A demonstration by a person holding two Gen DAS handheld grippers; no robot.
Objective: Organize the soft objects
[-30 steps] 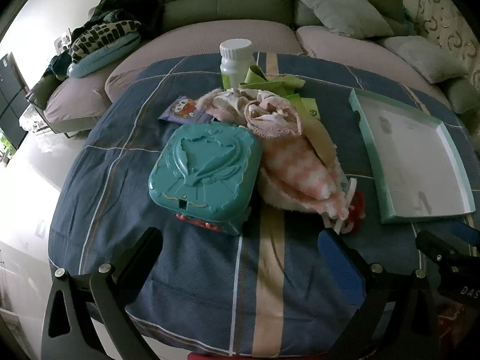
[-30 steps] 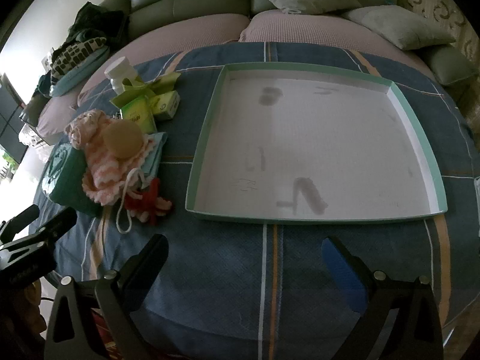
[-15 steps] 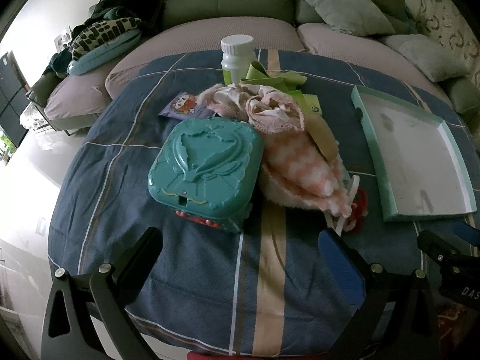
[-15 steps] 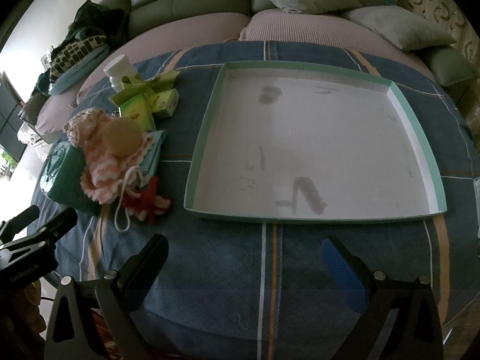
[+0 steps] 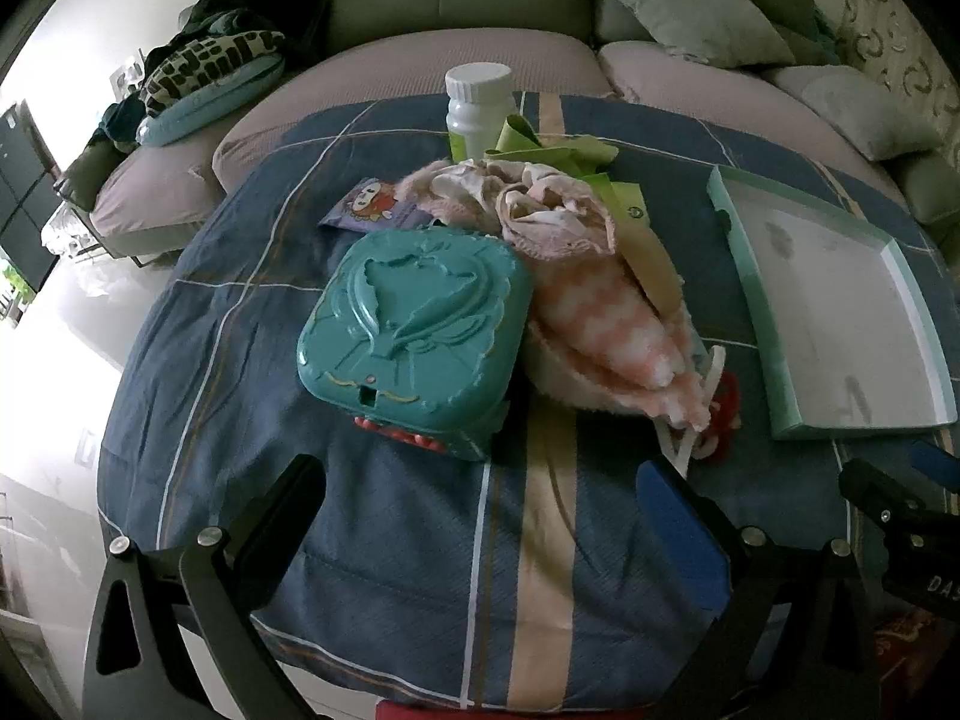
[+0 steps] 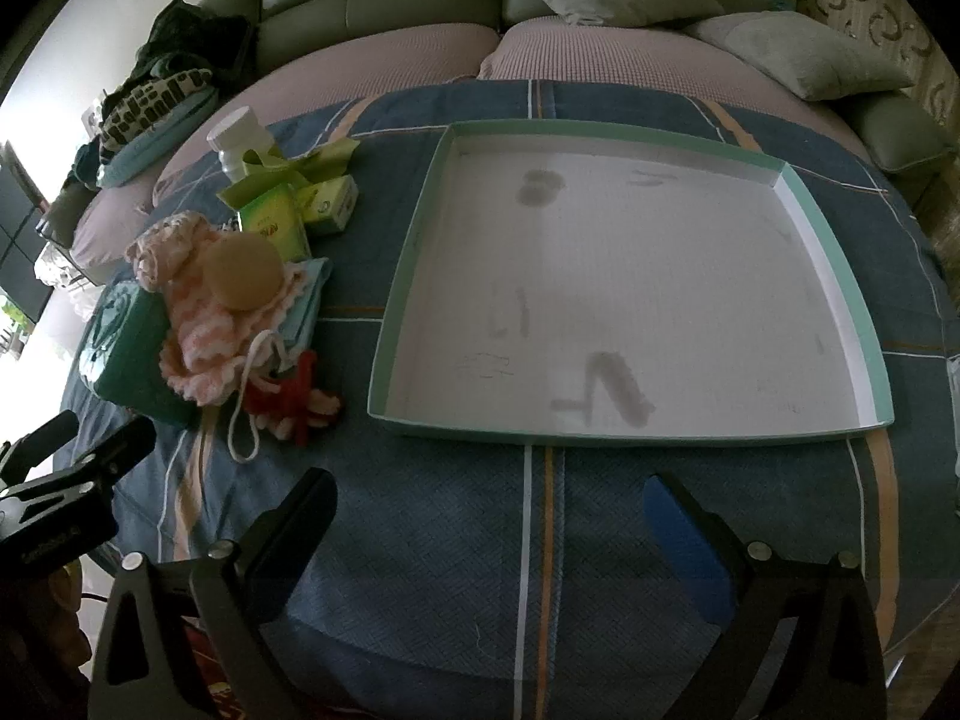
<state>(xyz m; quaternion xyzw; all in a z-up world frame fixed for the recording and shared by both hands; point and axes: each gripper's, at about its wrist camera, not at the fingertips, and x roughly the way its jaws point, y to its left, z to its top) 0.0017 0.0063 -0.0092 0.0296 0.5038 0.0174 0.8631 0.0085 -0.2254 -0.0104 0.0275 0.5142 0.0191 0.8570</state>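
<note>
Left wrist view: teal plastic embossed case (image 5: 414,324) and pink-and-white crocheted cloth bundle (image 5: 600,324) sit slightly higher in frame than a second ago, so the left gripper (image 5: 480,516) has eased back a little. Right wrist view: mint-rimmed white shallow tray (image 6: 630,432) shifted only marginally downward.

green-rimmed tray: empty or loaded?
Empty. The shallow green-rimmed white tray shows only bare, smudged floor; the pink knitted cloth lies outside it.
</note>
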